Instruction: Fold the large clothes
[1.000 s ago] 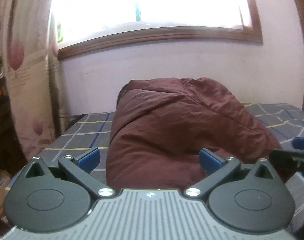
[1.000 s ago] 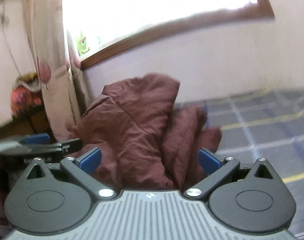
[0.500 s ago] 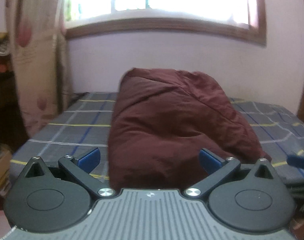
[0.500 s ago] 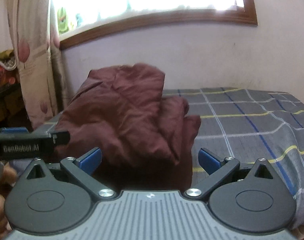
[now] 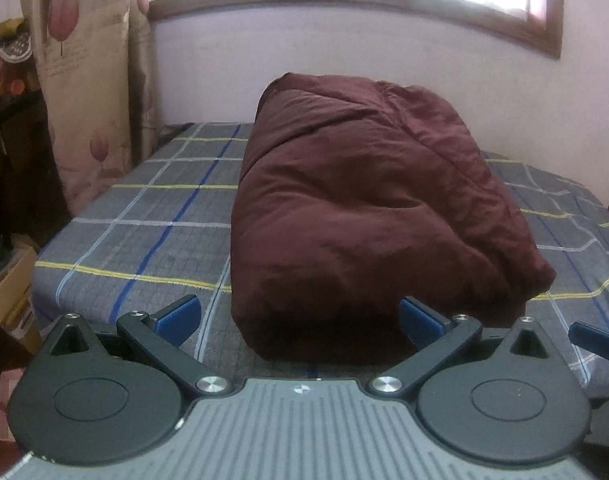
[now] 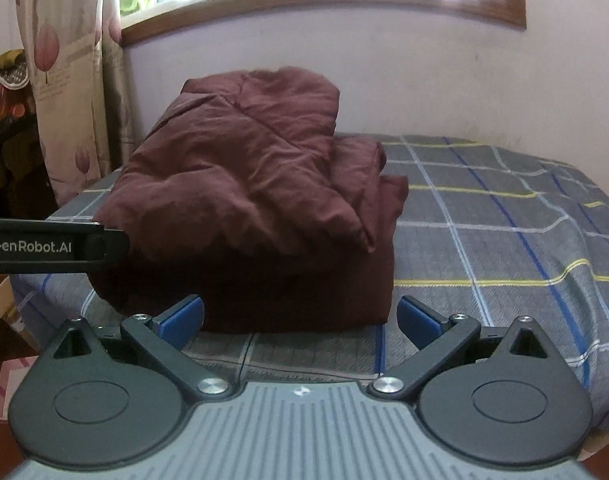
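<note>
A large maroon garment lies folded into a thick bundle on the bed; it also shows in the right wrist view. My left gripper is open and empty, just in front of the bundle's near edge. My right gripper is open and empty, a little back from the bundle's near right corner. The left gripper's side shows at the left of the right wrist view. A blue fingertip of the right gripper shows at the right edge of the left wrist view.
The bed has a grey plaid sheet. A wall with a window stands behind it. A floral curtain hangs at the left. Cardboard boxes sit on the floor by the bed's left side.
Both grippers have pulled back from the bundle toward the bed's near edge and levelled out. The garment now lies settled on the bed. Both stayed open.
</note>
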Demonstrator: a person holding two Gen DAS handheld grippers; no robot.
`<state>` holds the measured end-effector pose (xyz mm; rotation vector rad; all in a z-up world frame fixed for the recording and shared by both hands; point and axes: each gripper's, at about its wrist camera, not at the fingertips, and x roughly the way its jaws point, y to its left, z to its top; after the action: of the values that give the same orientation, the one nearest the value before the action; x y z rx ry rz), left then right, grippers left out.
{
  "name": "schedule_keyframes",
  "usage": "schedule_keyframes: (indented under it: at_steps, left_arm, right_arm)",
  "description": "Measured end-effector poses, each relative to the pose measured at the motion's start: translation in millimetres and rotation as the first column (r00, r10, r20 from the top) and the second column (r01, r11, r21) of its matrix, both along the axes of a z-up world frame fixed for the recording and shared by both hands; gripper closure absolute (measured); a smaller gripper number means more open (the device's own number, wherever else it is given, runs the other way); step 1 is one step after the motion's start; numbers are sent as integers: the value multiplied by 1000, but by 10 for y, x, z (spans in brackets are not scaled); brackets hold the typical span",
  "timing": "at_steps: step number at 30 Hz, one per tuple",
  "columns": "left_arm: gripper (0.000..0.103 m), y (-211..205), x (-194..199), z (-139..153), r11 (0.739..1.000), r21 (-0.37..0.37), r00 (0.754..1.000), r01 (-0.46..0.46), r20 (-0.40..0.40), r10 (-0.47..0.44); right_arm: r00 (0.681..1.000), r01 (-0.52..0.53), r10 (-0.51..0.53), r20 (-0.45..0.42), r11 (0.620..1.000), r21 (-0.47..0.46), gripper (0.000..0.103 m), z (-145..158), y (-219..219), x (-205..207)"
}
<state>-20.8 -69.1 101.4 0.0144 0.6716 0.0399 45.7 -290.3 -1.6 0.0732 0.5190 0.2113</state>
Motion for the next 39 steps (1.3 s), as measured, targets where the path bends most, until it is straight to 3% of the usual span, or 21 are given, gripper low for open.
schedule_keyframes:
  at_steps: [17, 39]
  left_arm:
    - [0, -50, 63, -103, 1000, 13, 998, 19, -62, -18]
    - [0, -37, 109, -160, 1000, 9, 997, 20, -79, -19]
  right_arm:
    - [998, -34, 34, -53, 999, -1, 0, -61, 15, 73]
    - [997, -38, 37, -72, 999, -17, 0, -97, 13, 118]
